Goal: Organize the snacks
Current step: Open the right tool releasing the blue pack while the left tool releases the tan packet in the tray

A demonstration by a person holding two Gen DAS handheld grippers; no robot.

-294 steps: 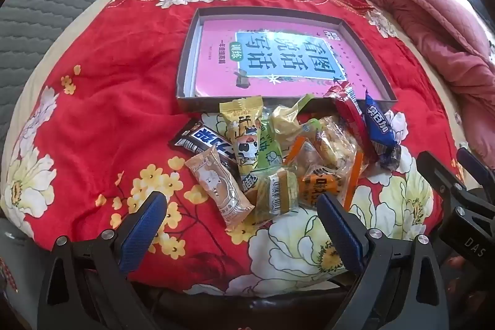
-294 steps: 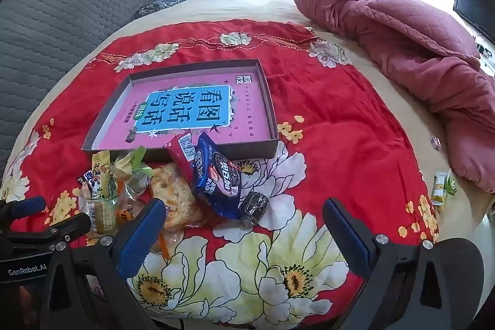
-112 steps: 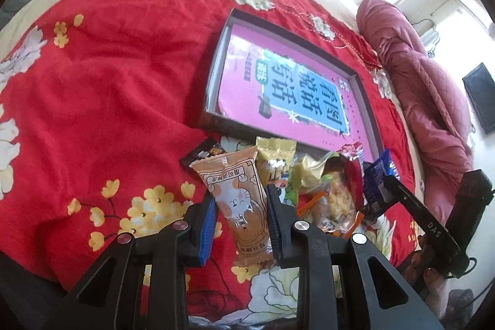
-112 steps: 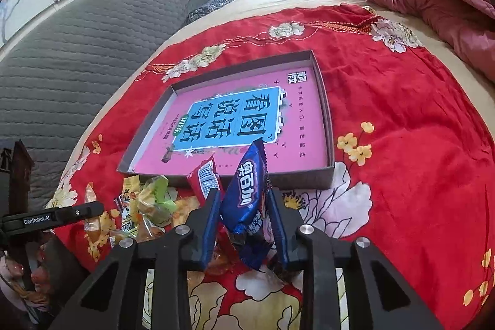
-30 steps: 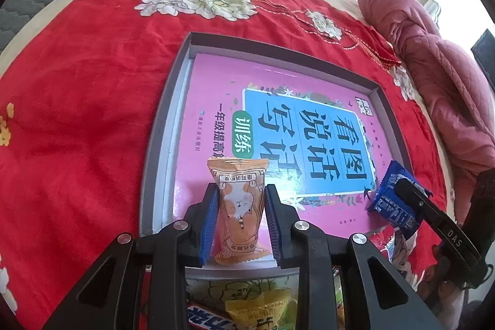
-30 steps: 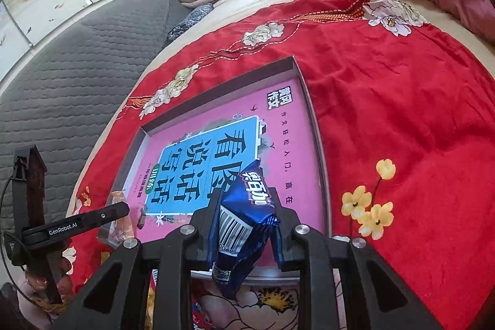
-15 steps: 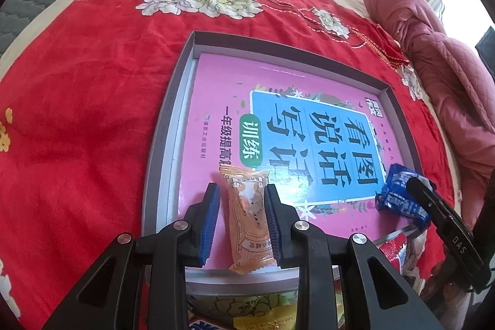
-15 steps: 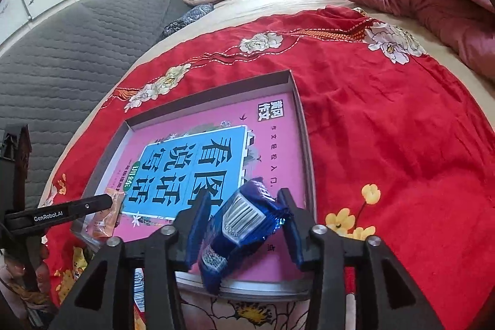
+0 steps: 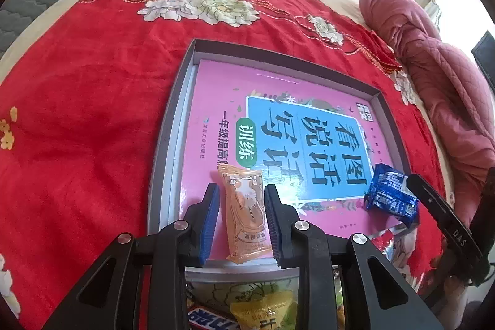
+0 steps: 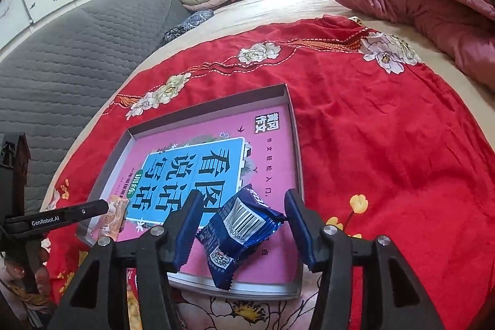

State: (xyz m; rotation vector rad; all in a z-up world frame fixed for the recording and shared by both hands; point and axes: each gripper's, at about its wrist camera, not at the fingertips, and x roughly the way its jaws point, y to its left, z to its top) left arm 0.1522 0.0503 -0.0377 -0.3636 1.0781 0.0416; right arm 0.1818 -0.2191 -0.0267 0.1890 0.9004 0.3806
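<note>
**Two snacks reach the tray as the right tongs let go**

We see the right tongs [image 10: 241, 225], whose jaws have just been opening, standing apart on either side of the blue packet [image 10: 239, 232]. A second ago that packet was pinched upright between them; now it lies slumped on the pink book cover [image 10: 272, 144] inside the grey tray [image 10: 295, 150], near the tray's near right corner, with a clear gap to each pad. We judge this delivery done.

The left tongs [image 9: 241, 218] stand narrow around the orange packet [image 9: 244, 212]. Its lower end rests on the pink cover near the tray's near left edge, and it leans away from the camera. A sliver of pink shows along its left side, while the right pad sits close against it; we read this as a light grip, not a release.

What it means for the job: two snacks are in the tray, well apart from each other, while the yellow packet [image 9: 263, 311] and other wrappers lie outside its near wall on the red floral bedspread [image 9: 77, 113]. We expect the left tongs must open next before either hand returns to that pile.
</note>
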